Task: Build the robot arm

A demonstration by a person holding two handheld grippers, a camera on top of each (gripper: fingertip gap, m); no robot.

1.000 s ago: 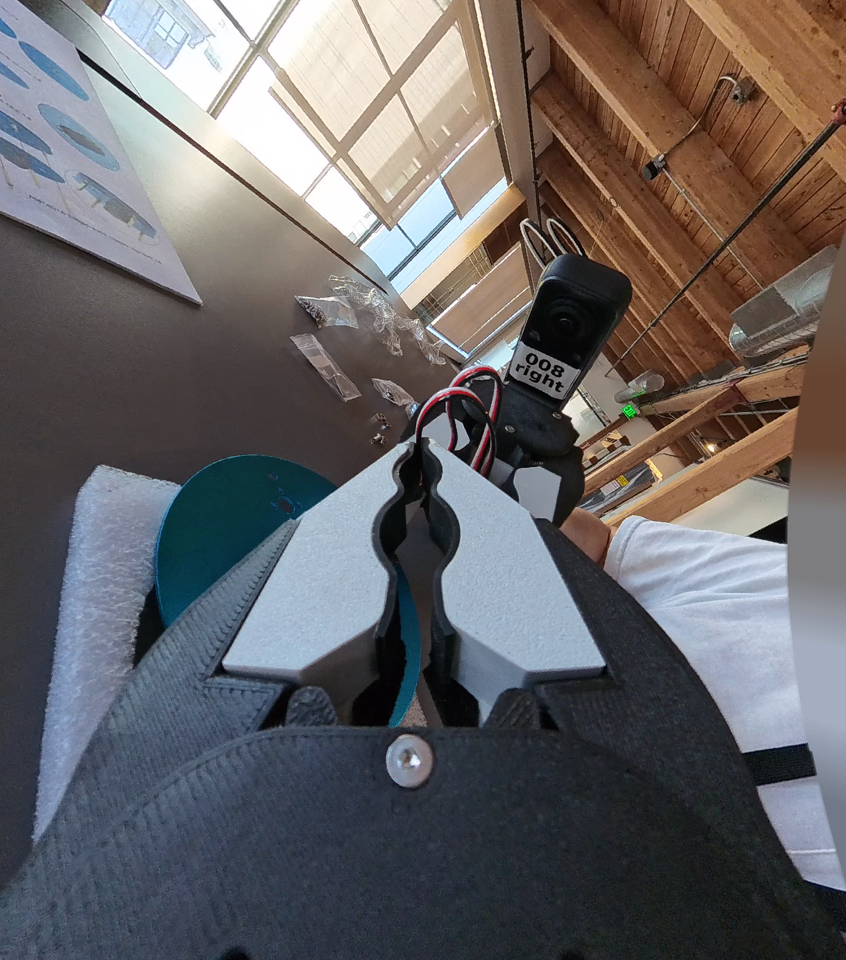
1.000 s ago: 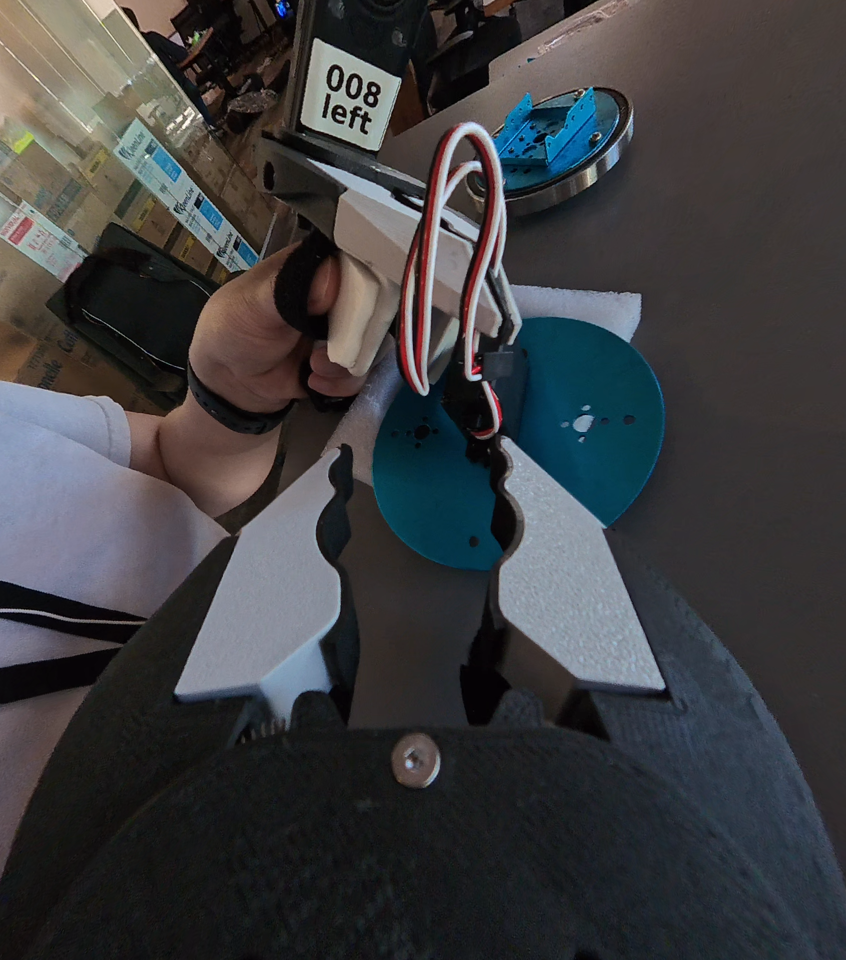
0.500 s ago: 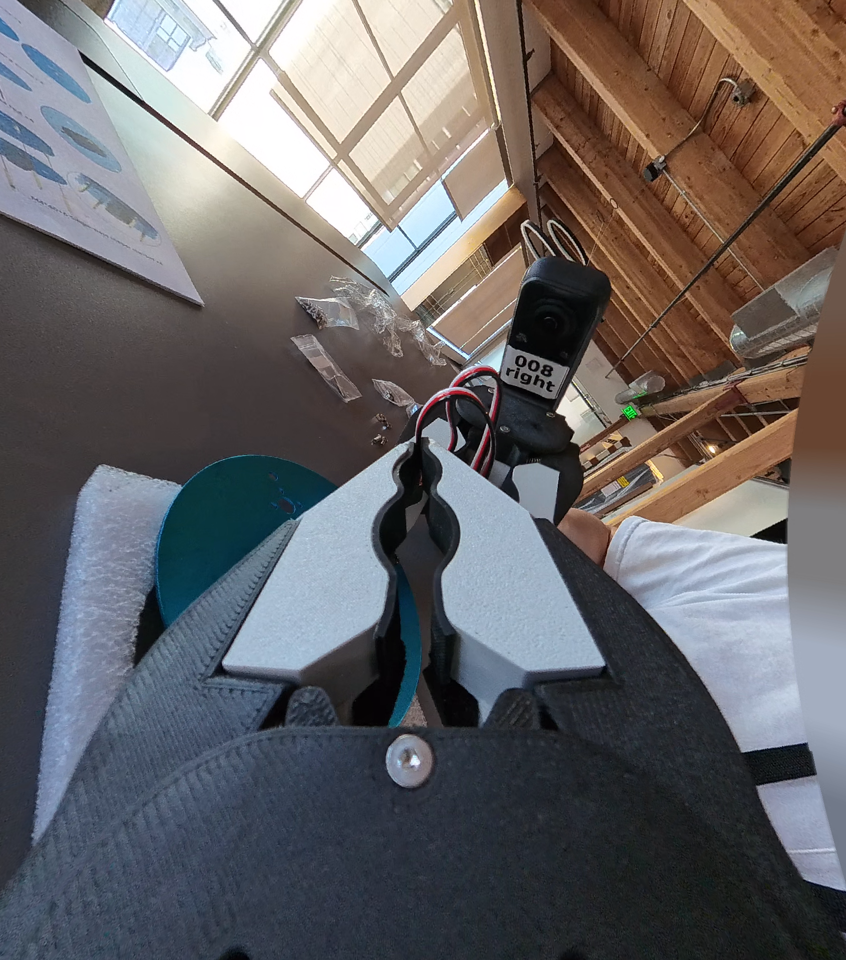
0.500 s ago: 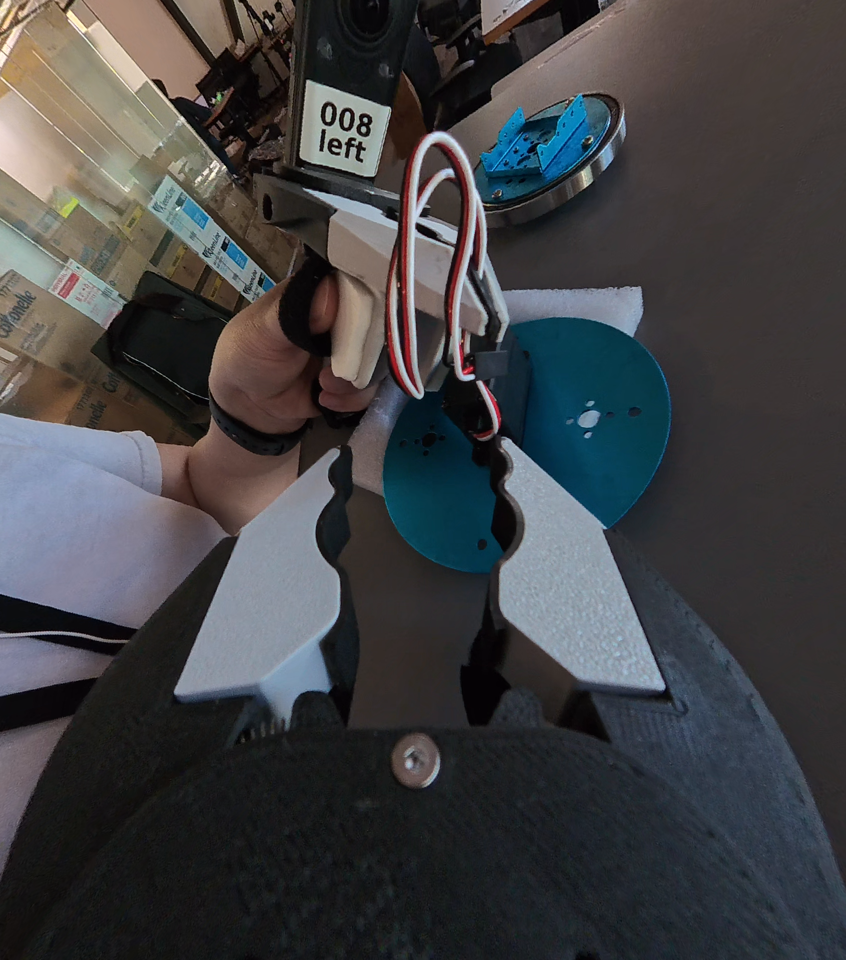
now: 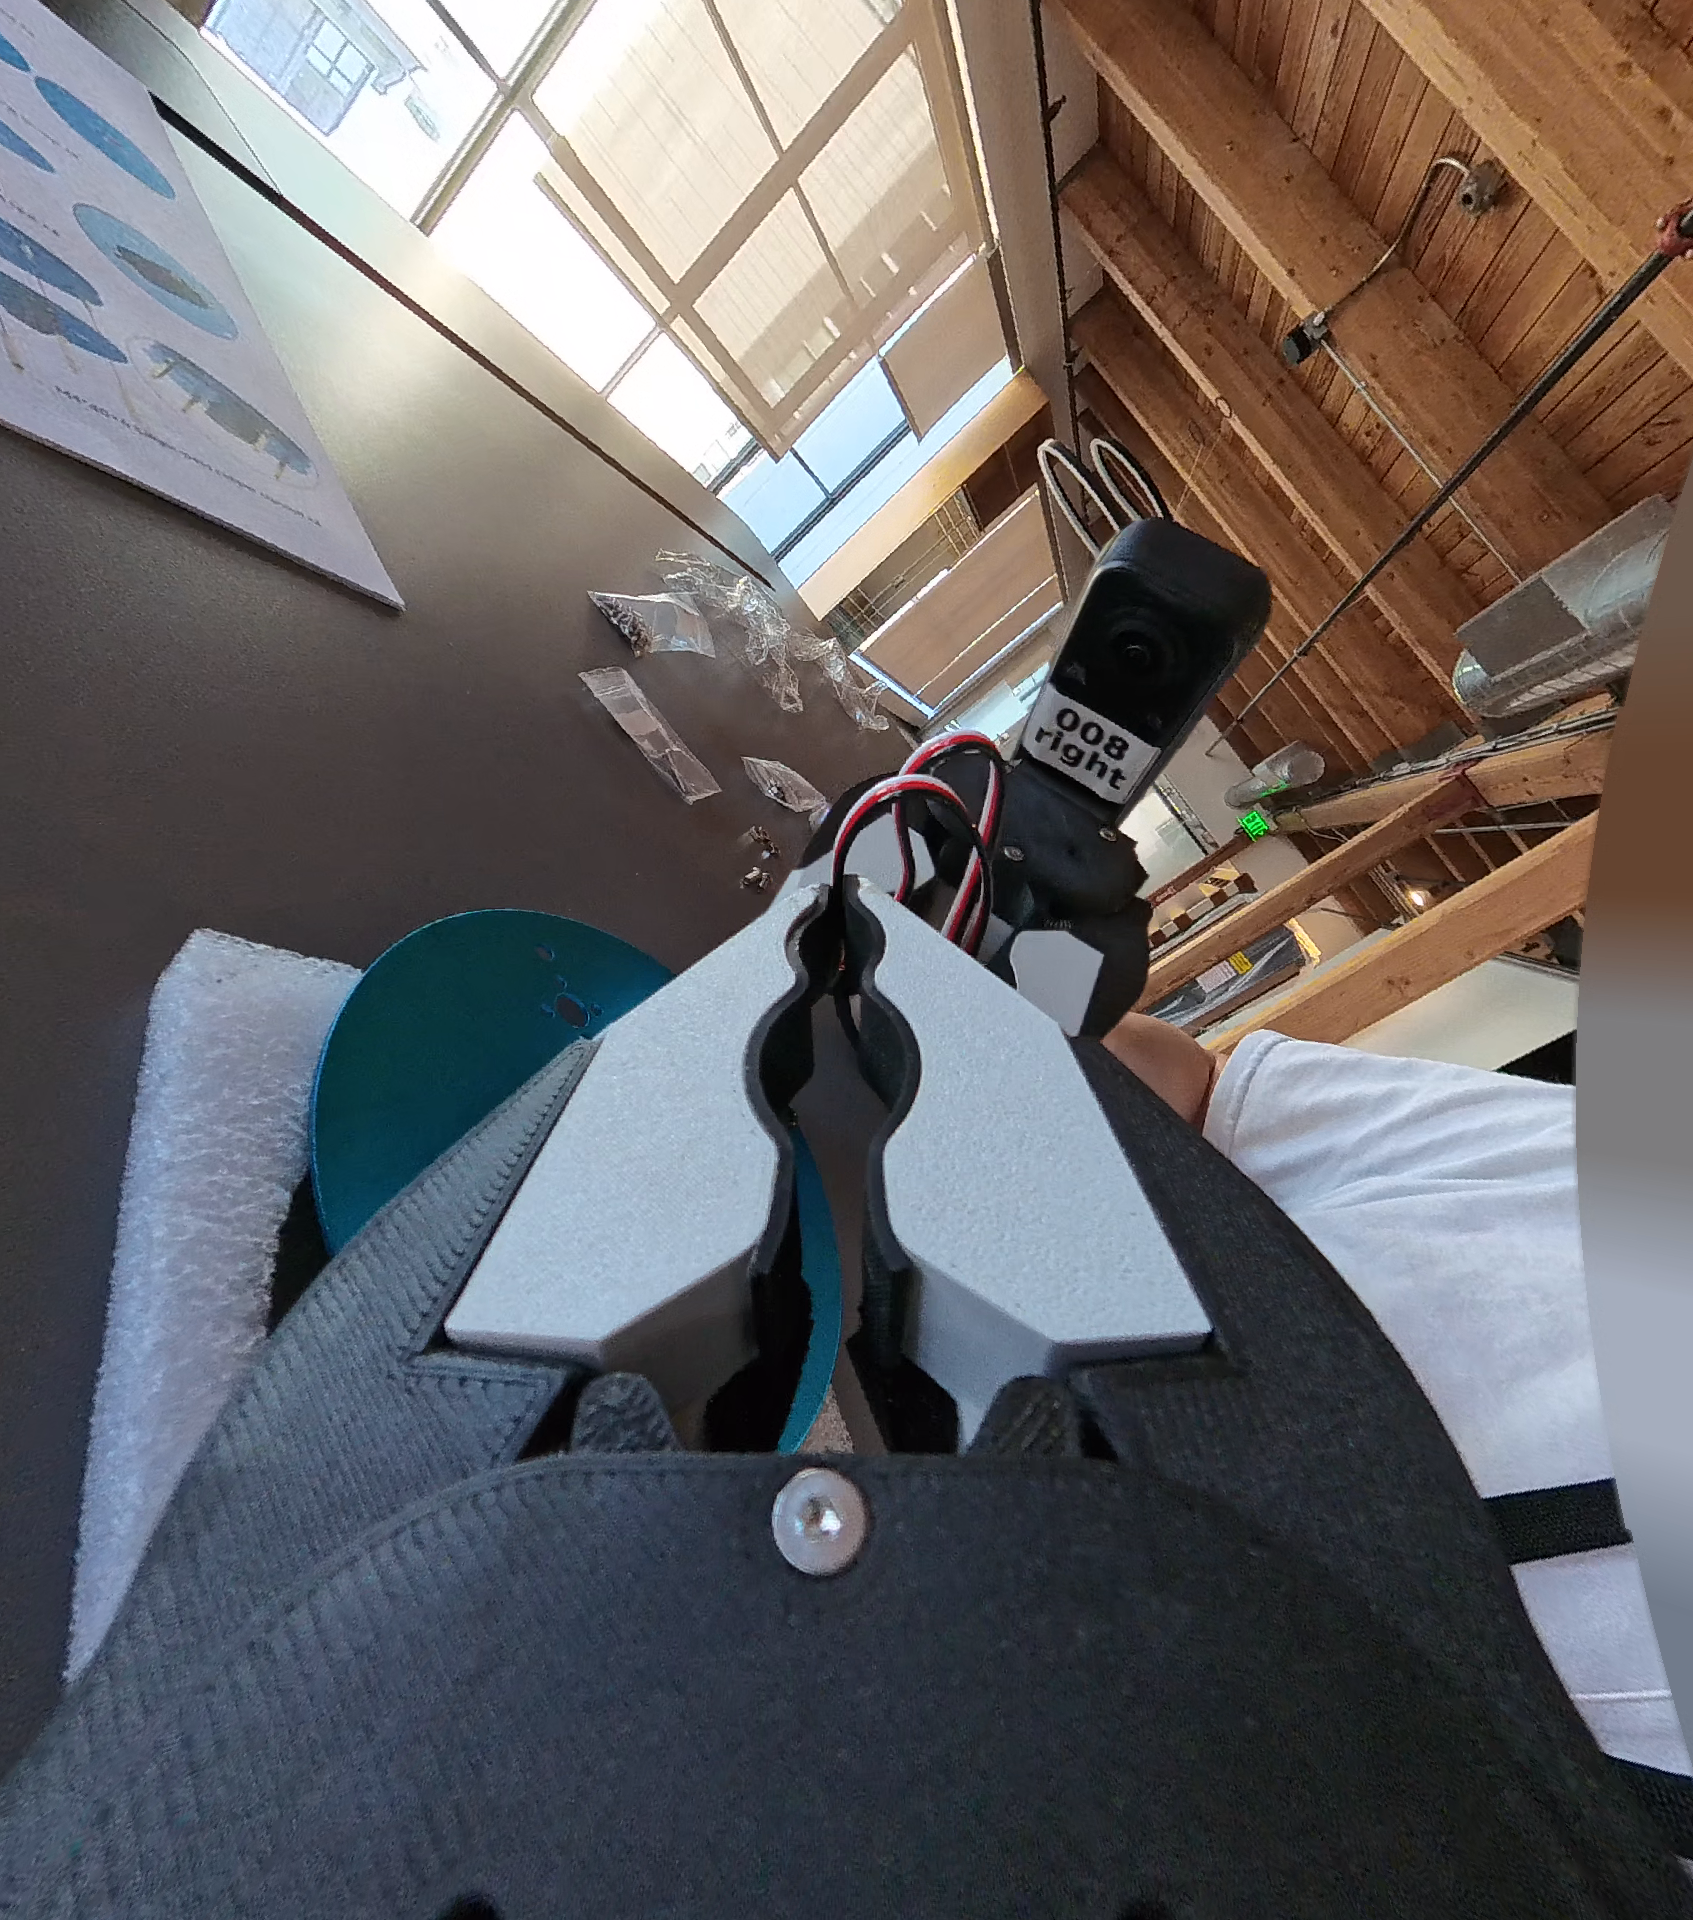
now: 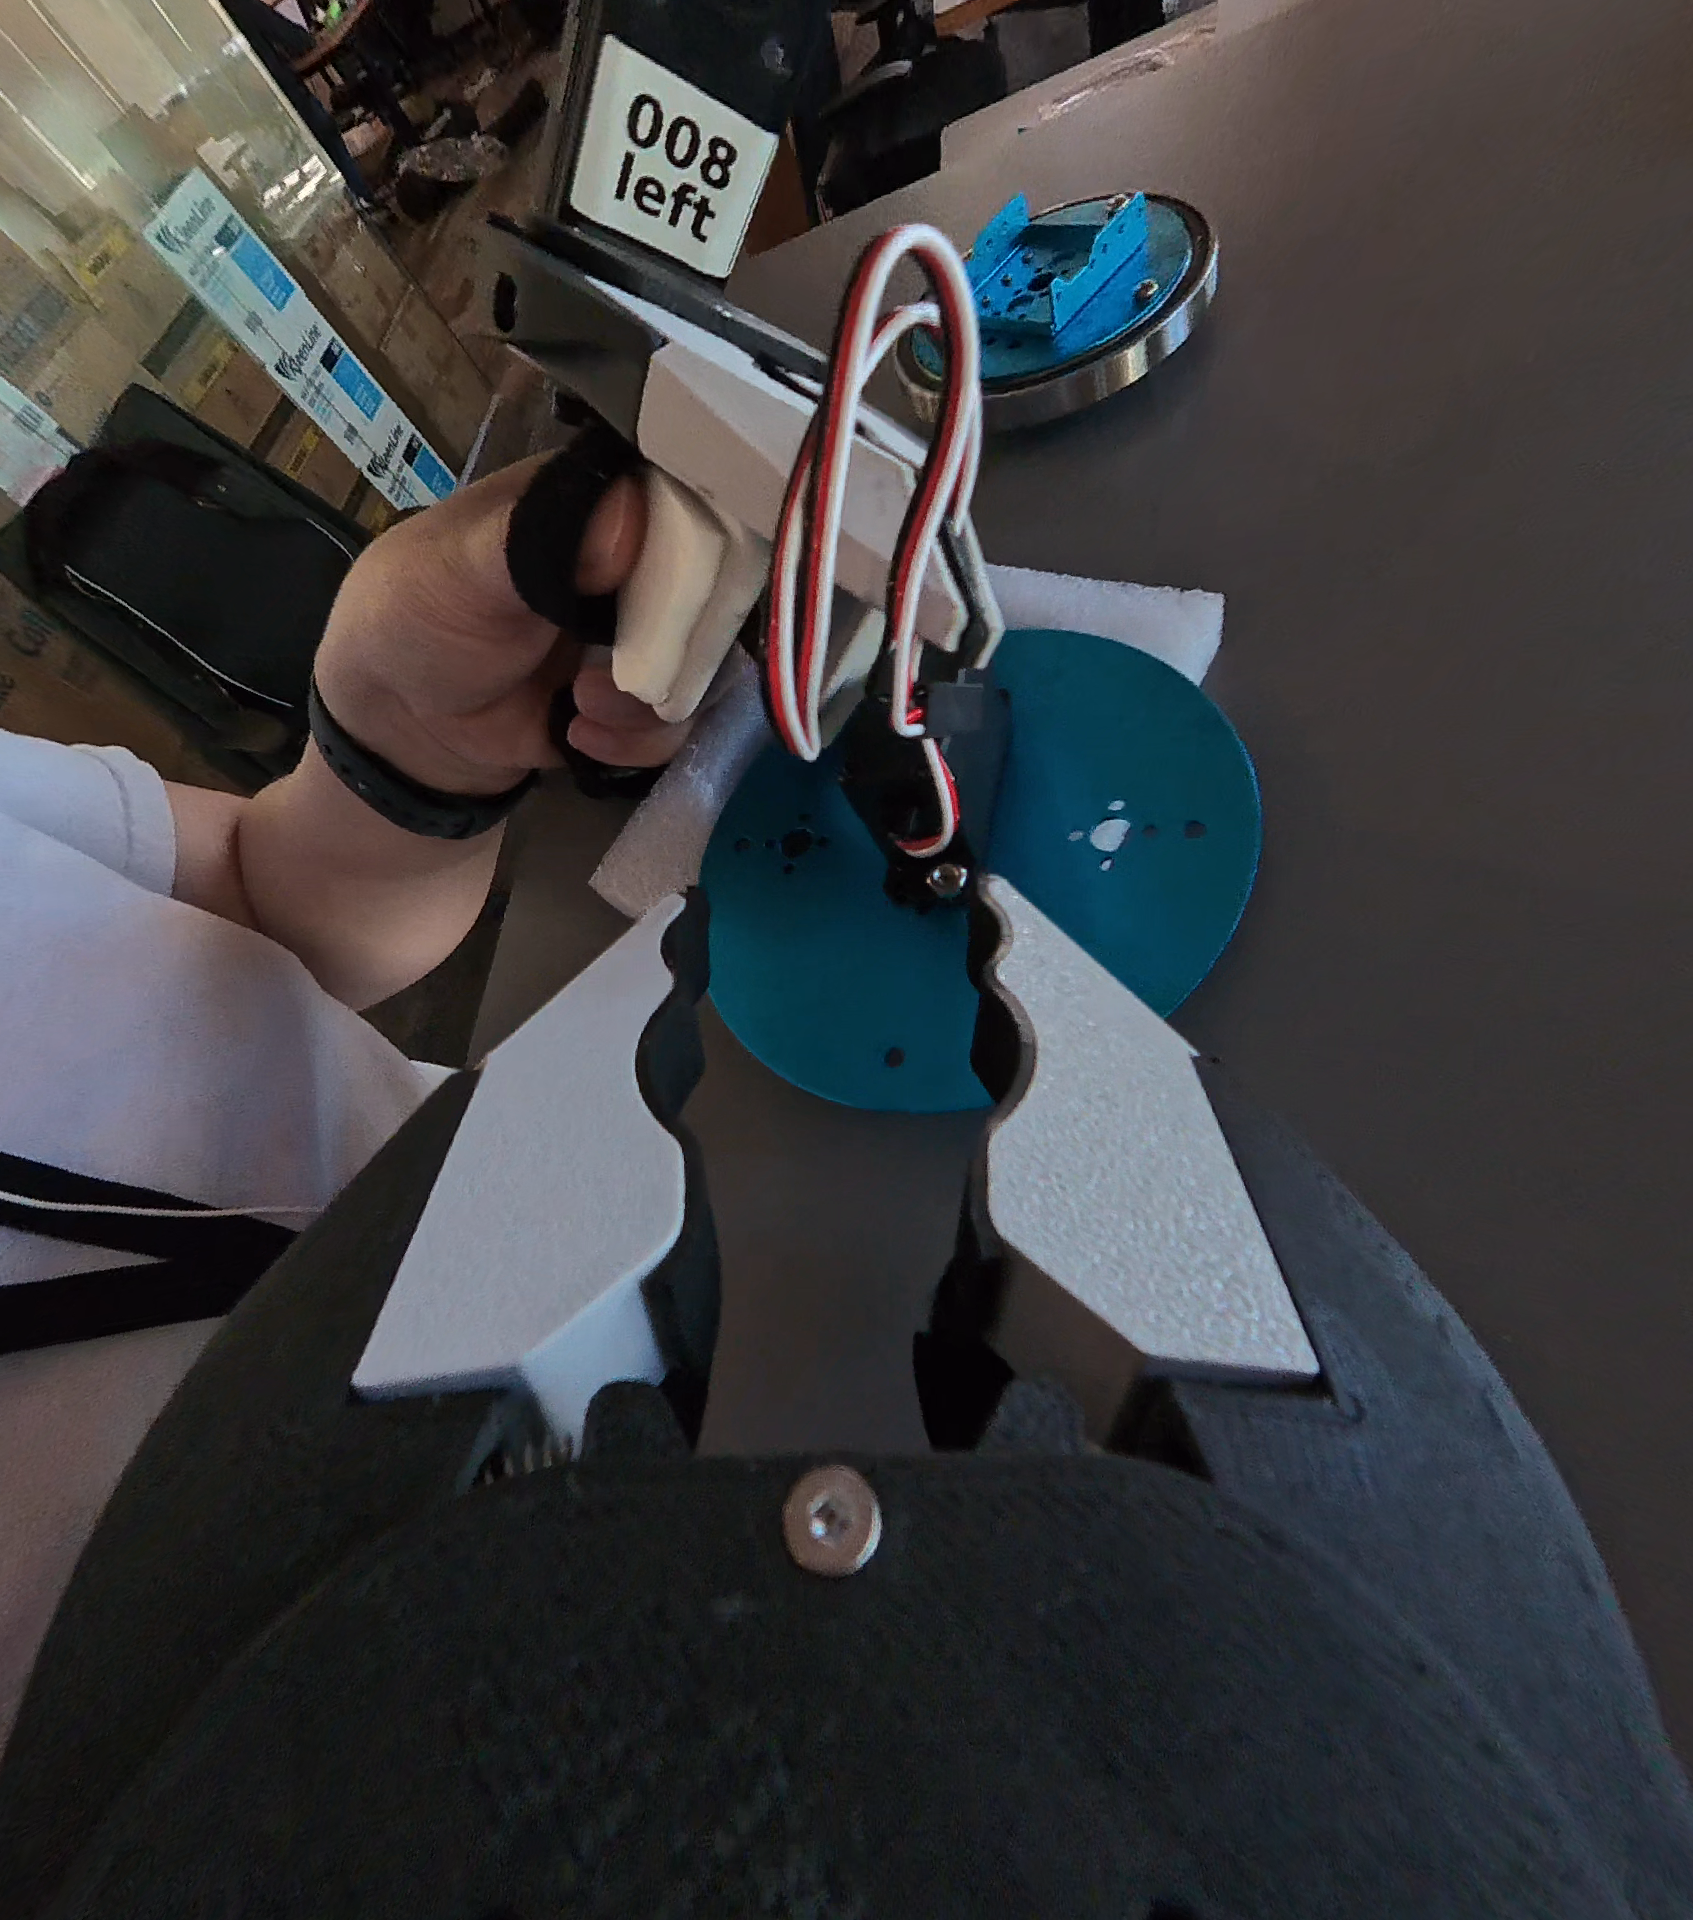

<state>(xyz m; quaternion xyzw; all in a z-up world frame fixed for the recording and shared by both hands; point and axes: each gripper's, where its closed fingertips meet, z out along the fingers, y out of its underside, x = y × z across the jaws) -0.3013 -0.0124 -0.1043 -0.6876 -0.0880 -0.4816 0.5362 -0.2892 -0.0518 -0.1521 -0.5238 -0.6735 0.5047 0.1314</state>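
Note:
My left gripper [image 5: 837, 894] is shut on the red, white and black servo cable [image 5: 925, 810], which loops up past its tips. In the right wrist view the cable [image 6: 821, 499] hangs from that left gripper [image 6: 967, 623], with a small black servo [image 6: 909, 810] dangling at its end. My right gripper [image 6: 826, 904] is open and empty; the servo's lower end sits right at its right fingertip [image 6: 1003, 914]. Below lies a blue round plate [image 6: 1112, 831] on white foam [image 6: 1102, 613]. The plate [image 5: 468, 1039] and foam [image 5: 198, 1143] also show in the left wrist view.
A round metal dish [image 6: 1174, 322] holding blue brackets stands farther back on the dark table [image 6: 1496, 727]. A printed sheet [image 5: 73, 291], clear plastic bags [image 5: 655, 727] and small screws [image 5: 759, 862] lie beyond the foam. A person's hand [image 6: 447, 665] holds the left gripper. The grippers' ends are close to 6 cm from one another. The plate [image 5: 468, 1039] is about 5 cm from my right fingertips. My right wrist view [image 6: 1119, 750] looks at it from another angle.
The right gripper has shifted and tilted slightly near the hanging servo. Both grippers keep the same jaw state, and the cable stays held.

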